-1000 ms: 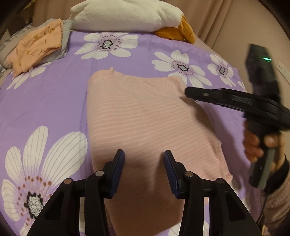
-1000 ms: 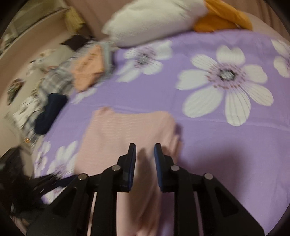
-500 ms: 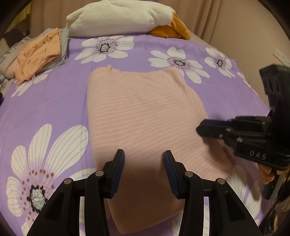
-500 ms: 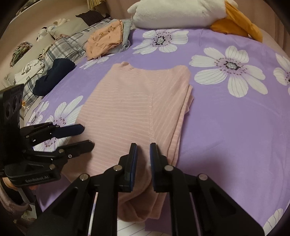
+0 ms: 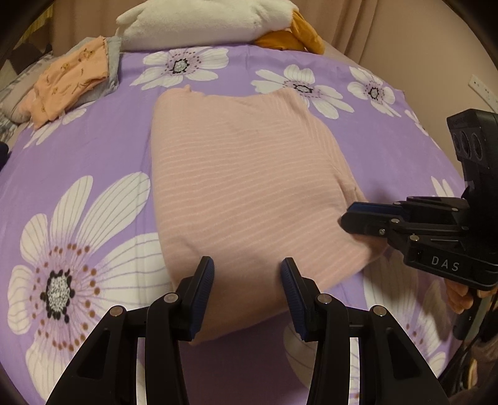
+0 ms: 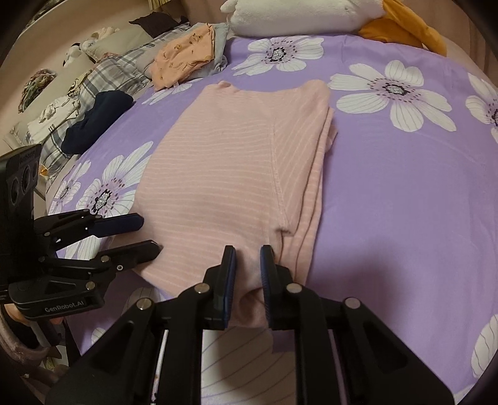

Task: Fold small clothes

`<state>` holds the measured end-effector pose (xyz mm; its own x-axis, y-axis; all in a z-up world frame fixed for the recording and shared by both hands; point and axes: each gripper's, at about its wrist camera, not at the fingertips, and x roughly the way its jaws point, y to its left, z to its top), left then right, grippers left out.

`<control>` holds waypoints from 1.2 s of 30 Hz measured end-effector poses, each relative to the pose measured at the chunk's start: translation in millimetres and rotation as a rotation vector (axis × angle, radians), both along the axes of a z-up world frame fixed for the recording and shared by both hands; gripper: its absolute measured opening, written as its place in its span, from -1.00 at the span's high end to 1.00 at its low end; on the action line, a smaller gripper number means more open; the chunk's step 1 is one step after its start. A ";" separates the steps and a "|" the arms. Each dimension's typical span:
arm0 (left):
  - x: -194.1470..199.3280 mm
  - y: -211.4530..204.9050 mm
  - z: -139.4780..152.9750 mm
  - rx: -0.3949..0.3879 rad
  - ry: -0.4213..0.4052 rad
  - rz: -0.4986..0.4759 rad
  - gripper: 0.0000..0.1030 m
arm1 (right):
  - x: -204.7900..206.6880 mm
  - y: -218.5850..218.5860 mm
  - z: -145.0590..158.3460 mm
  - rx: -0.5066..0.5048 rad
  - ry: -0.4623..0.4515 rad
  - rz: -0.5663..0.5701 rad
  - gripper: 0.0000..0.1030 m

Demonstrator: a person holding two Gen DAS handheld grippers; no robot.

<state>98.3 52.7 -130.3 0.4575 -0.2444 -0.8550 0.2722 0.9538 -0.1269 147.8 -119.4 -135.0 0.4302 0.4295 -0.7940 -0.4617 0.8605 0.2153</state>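
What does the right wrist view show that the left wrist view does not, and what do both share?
Only the right wrist view shows the plaid fabric and the navy garment at the bed's edge. Only the left wrist view shows a wall socket. Both share the pink striped garment, the purple flowered bedspread, the orange printed clothes and the white plush pillow.

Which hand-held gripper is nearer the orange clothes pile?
Left. The left hand-held gripper sits on the pile's side of the pink garment; the right is farther across.
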 end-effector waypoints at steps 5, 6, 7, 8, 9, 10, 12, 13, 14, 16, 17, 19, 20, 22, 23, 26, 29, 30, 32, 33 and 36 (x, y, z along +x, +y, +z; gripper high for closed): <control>-14.3 4.0 10.6 -0.002 -0.002 0.037 0.11 | -16.0 -8.3 11.1 0.014 -0.002 -0.032 0.35; -16.5 4.7 12.5 0.005 -0.005 0.045 0.11 | -19.0 -10.2 12.5 0.020 -0.002 -0.041 0.17; -18.8 5.5 15.0 0.013 -0.010 0.056 0.10 | -22.3 -12.0 15.3 0.027 -0.004 -0.050 0.03; -20.2 6.6 17.5 0.019 -0.014 0.068 0.06 | -26.6 -14.4 19.7 0.030 -0.014 -0.066 -0.02; -21.6 7.7 19.9 0.019 -0.017 0.080 -0.11 | -30.1 -16.5 23.1 0.033 -0.021 -0.079 -0.16; -23.6 9.9 23.6 0.016 -0.022 0.097 -0.39 | -32.6 -18.4 26.1 0.036 -0.027 -0.089 -0.28; -27.7 13.3 30.8 0.001 -0.041 0.116 -0.52 | -38.3 -21.2 33.6 0.048 -0.038 -0.106 -0.35; -29.8 14.6 34.4 -0.002 -0.050 0.122 -0.52 | -41.4 -21.8 37.3 0.050 -0.045 -0.110 -0.41; -31.1 15.3 36.6 0.000 -0.054 0.127 -0.52 | -44.7 -21.7 41.1 0.047 -0.055 -0.113 -0.45; -34.1 16.0 41.5 0.008 -0.068 0.136 -0.53 | -49.4 -19.9 46.4 0.037 -0.071 -0.114 -0.57; -35.5 16.4 43.9 0.009 -0.074 0.141 -0.53 | -51.7 -18.5 48.8 0.034 -0.079 -0.113 -0.61; -37.9 17.5 46.8 0.009 -0.077 0.151 -0.68 | -55.3 -15.6 53.5 0.026 -0.095 -0.117 -0.77; -38.2 18.3 48.4 0.006 -0.079 0.155 -0.73 | -55.9 -14.9 55.2 0.023 -0.100 -0.120 -0.80; -40.1 20.6 51.4 0.005 -0.084 0.169 -0.85 | -57.5 -13.6 58.8 0.024 -0.108 -0.121 -0.93; -40.4 21.7 52.9 0.006 -0.086 0.175 -0.85 | -58.3 -13.3 60.6 0.025 -0.110 -0.121 -0.97; -41.9 23.6 55.9 0.004 -0.079 0.189 -0.85 | -61.6 -12.0 66.1 0.027 -0.122 -0.129 -1.00; -43.3 26.6 58.9 -0.002 -0.078 0.212 -0.86 | -62.9 -11.5 70.4 0.022 -0.124 -0.143 -1.00; -43.3 27.7 59.7 -0.002 -0.076 0.221 -0.88 | -63.4 -11.3 70.9 0.022 -0.124 -0.147 -1.00; -44.8 28.1 61.4 0.005 -0.081 0.234 -0.93 | -64.9 -10.5 72.8 0.015 -0.124 -0.159 -1.00; -44.8 27.8 62.1 0.010 -0.083 0.236 -0.93 | -65.5 -10.0 73.4 0.013 -0.125 -0.160 -1.00; -47.0 26.4 64.5 0.034 -0.087 0.248 -0.93 | -66.6 -8.4 73.9 -0.011 -0.125 -0.173 -1.00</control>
<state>51.4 79.0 -65.9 0.5723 -0.0871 -0.8154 0.0378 0.9961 -0.0799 81.2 -127.8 -61.1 0.5921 0.3318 -0.7344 -0.3289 0.9315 0.1557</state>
